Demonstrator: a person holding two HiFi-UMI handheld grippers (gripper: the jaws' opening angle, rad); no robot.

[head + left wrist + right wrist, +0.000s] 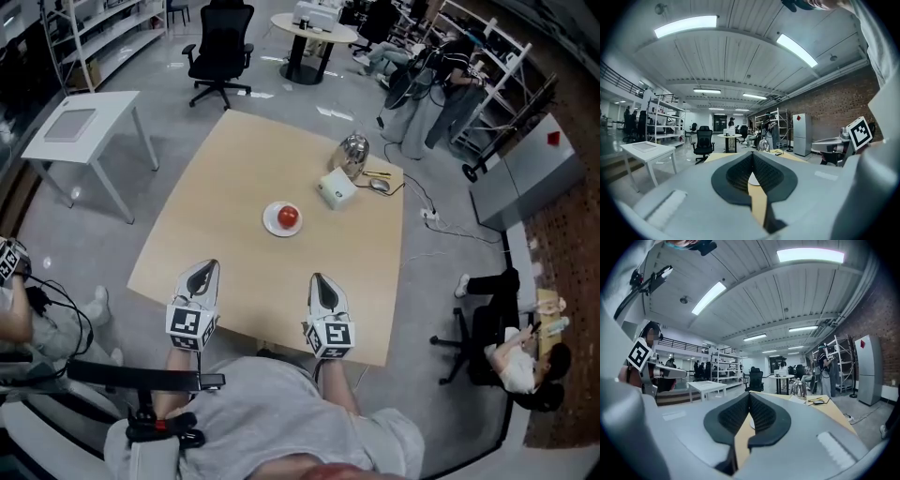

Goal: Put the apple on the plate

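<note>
Head view showed the red apple (288, 217) already sitting on the small white plate (270, 222), touching it, a bit to the right of the plate's middle. The plate lay near the middle of the light wooden table (234, 178).

Both claws were by the near edge of the table, side by side and apart from each other. The left claw (207, 266) pointed out over the table, and so did the right claw (319, 278). The apple lay ahead of them, out past their tips and between the two lines they pointed along. It was well apart from both. The right claw was the nearer one. The apple was round, so it had no long side to line up with.

Left gripper view showed the left claw (752, 154) with its dark pads meeting at the tips and nothing held. Right gripper view showed the right claw (749, 395) pressed together the same way, also holding nothing.

A shiny kettle (353, 153) and a white box (337, 188) stood toward the far right corner, away from the plate.

I think the job looked done, since the apple was on the plate and no claw had hold of it.
</note>
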